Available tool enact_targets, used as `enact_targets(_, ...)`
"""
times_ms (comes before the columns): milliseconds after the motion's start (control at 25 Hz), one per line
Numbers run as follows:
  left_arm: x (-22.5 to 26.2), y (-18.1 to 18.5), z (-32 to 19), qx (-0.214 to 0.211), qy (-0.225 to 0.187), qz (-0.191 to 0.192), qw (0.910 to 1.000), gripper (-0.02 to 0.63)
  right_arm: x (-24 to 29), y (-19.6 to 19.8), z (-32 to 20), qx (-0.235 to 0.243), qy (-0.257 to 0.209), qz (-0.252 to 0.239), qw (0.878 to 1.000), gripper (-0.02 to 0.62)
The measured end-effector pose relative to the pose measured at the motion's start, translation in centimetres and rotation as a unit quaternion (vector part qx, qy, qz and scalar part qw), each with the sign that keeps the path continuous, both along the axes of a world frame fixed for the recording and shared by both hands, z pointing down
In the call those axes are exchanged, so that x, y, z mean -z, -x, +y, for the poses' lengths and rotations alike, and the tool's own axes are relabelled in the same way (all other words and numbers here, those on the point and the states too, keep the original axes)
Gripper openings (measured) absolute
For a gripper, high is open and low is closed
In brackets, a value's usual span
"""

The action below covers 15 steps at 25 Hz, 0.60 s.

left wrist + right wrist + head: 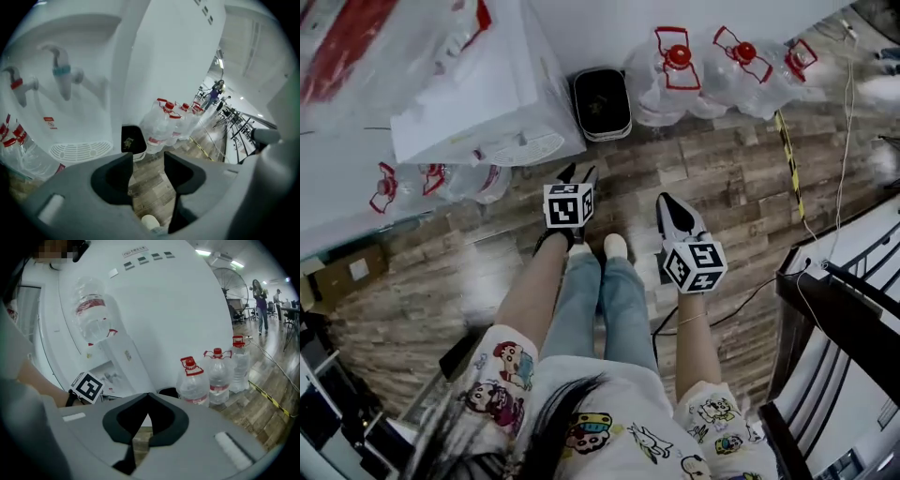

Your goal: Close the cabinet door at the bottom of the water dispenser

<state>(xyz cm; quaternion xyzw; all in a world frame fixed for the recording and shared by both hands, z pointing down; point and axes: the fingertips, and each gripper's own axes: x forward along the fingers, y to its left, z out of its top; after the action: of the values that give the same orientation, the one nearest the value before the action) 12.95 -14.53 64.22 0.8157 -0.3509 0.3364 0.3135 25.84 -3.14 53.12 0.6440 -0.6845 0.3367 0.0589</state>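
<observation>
The white water dispenser (478, 94) stands at the upper left of the head view, seen from above. Its red tap (18, 85), teal tap (61, 75) and drip grille (79, 151) fill the left gripper view. The bottom cabinet door shows in no view. My left gripper (578, 174) hangs in front of the dispenser. Its jaws (147, 161) are open, with only floor between them. My right gripper (666, 200) is beside it on the right. It is shut (148, 397) with nothing in it and faces the dispenser's side (154, 310).
A black bin (601, 103) stands against the dispenser's right side. Beyond it are several large water bottles (712, 66); more bottles (422, 180) lie left of the dispenser. A cable (839, 141) runs along the floor at the right, near a dark railing (834, 309). The person's legs (600, 300) stand below the grippers.
</observation>
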Motion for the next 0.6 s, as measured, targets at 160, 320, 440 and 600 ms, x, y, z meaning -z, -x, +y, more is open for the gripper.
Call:
enact_targets(160, 5.7, 1.3, 2.3, 0.000, -0.011, 0.022, 0.9997, 0.204, 5.9, 1.6, 1.1, 0.014, -0.024, 0.012, 1.000, 0.012)
enact_targets(320, 11.3, 2.8, 3.4, 0.007, -0.040, 0.051, 0.9979, 0.204, 11.6, 2.3, 0.4, 0.027, -0.065, 0.028, 0.997, 0.012)
enact_targets(440, 15.4, 4.0, 4.2, 0.011, -0.064, 0.075, 0.9950, 0.204, 15.7, 2.7, -0.1, 0.039, -0.095, 0.039, 0.994, 0.011)
enact_targets(600, 21.5, 5.8, 5.0, 0.016, -0.099, 0.111, 0.9887, 0.204, 20.8, 4.4, -0.5, 0.069, -0.127, 0.056, 0.988, 0.011)
